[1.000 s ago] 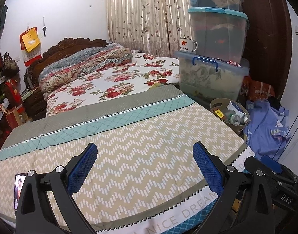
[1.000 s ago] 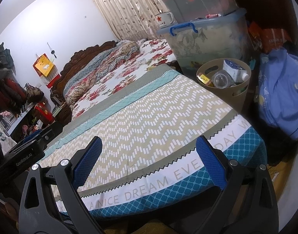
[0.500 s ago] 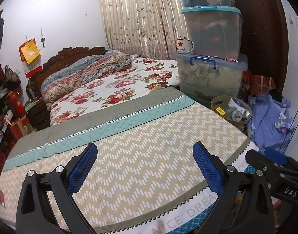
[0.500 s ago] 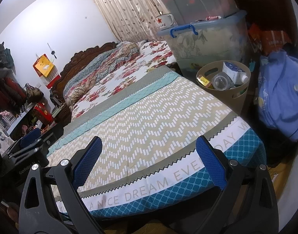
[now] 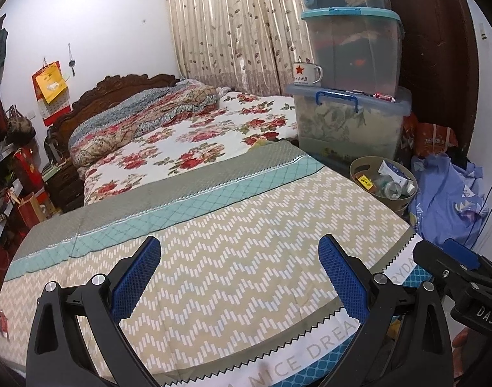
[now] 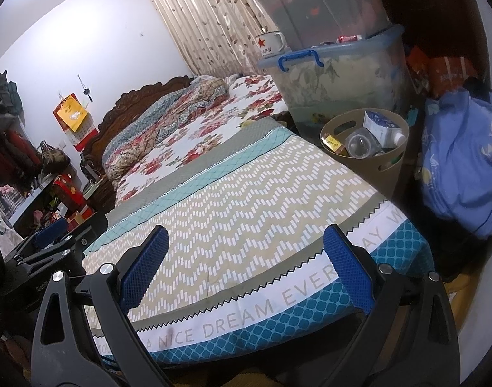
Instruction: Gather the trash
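Fingers of the left gripper (image 5: 239, 277) stand wide apart over the bed (image 5: 233, 225), holding nothing. Beyond the bed's far right corner a tan basket (image 5: 358, 168) holds the trash: a clear bottle (image 5: 389, 187), a white-blue carton (image 5: 394, 171) and a yellow-labelled packet (image 5: 365, 180). Behind it stacked plastic bins (image 5: 349, 122) carry a red-star mug (image 5: 305, 72).

From the right wrist, the right gripper (image 6: 246, 267) is likewise spread wide and empty above the bedspread's foot. The basket (image 6: 390, 166) sits beside the mattress, with the bottle (image 6: 358, 145) and carton (image 6: 379, 125) inside; blue clothing (image 6: 461, 167) is heaped to its right.
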